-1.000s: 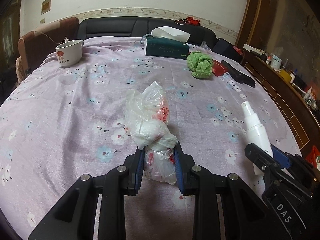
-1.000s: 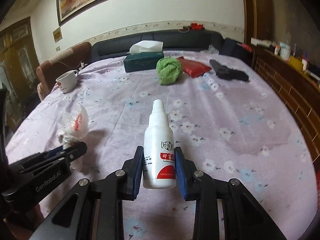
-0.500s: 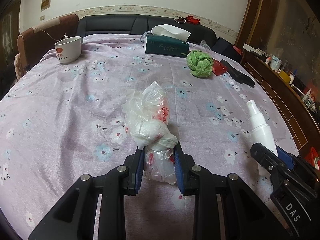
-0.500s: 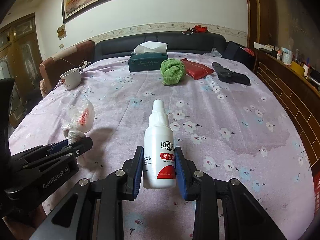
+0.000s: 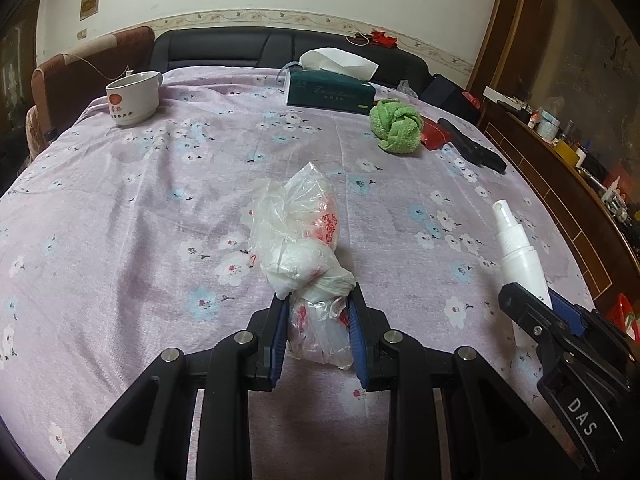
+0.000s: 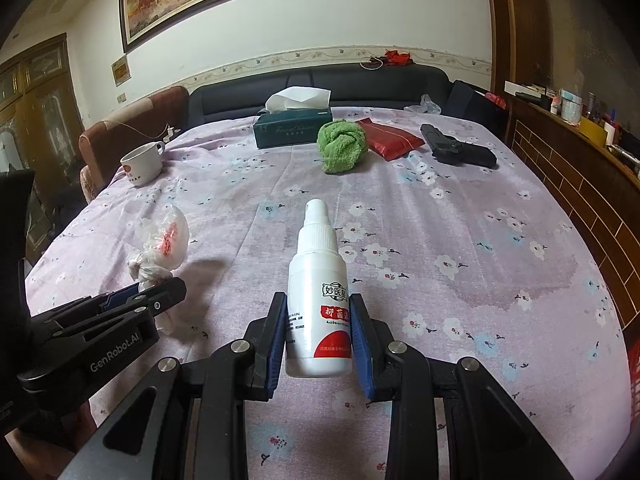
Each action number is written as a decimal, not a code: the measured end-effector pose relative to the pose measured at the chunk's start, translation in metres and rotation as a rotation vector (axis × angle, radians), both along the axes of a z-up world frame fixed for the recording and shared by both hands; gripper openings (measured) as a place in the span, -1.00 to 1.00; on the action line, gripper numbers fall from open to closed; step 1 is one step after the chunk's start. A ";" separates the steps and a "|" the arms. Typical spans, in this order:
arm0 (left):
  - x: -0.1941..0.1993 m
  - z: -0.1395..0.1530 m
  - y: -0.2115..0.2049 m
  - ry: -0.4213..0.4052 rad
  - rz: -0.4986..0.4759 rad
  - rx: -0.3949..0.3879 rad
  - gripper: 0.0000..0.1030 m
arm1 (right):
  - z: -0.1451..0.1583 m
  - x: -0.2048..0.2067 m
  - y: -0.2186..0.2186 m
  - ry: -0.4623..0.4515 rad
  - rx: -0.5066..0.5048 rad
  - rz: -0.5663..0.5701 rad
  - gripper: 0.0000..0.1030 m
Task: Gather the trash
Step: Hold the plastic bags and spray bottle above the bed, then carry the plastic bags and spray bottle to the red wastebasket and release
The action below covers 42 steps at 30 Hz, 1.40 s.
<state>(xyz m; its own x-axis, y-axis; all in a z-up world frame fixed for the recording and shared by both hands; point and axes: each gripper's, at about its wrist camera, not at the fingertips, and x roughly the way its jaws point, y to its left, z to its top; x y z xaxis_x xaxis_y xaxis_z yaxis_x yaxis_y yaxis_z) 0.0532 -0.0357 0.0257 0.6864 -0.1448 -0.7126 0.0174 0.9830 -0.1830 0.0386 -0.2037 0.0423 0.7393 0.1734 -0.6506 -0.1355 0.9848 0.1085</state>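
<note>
Left gripper (image 5: 318, 312) clamped narrowly on a knotted clear plastic bag (image 5: 298, 236) (red print, white wad inside), bag sticking forward over the floral tablecloth (image 5: 140, 208). Right gripper (image 6: 318, 320) pinched on the lower body of a white spray bottle (image 6: 318, 300), nozzle pointing away. Farther back: mug (image 5: 132, 98), tissue box (image 5: 330, 92), green towel (image 5: 396, 126), all well apart from both.

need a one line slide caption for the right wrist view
Right gripper clamps a white spray bottle above the floral tablecloth while the left gripper holds a knotted plastic bag.
</note>
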 end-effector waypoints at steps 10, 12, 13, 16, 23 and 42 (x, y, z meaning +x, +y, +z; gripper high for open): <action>-0.001 0.001 0.001 -0.002 -0.004 -0.012 -0.50 | -0.001 0.002 -0.003 -0.007 -0.010 -0.030 -0.38; -0.001 0.001 0.001 -0.003 -0.001 -0.012 -0.50 | 0.000 0.002 -0.004 -0.010 -0.012 -0.036 -0.38; -0.001 0.001 0.001 -0.002 -0.001 -0.015 -0.50 | 0.000 0.002 -0.004 -0.009 -0.011 -0.036 -0.38; -0.002 0.003 0.000 -0.010 -0.004 -0.013 -0.50 | 0.000 0.002 -0.004 -0.009 -0.011 -0.033 -0.38; -0.006 0.007 -0.002 -0.033 -0.008 -0.016 -0.50 | 0.001 0.000 -0.005 -0.021 -0.016 -0.030 -0.38; -0.085 0.053 -0.069 -0.130 -0.222 -0.020 -0.50 | 0.035 -0.068 -0.056 -0.035 0.000 -0.158 -0.37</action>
<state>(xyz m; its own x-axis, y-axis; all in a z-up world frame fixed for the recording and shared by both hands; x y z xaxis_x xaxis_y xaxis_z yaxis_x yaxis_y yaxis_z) -0.0316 -0.1051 0.0791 0.7216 -0.3155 -0.6162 0.2571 0.9486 -0.1847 -0.0293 -0.2602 0.0771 0.7797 0.0529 -0.6240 0.0178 0.9942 0.1065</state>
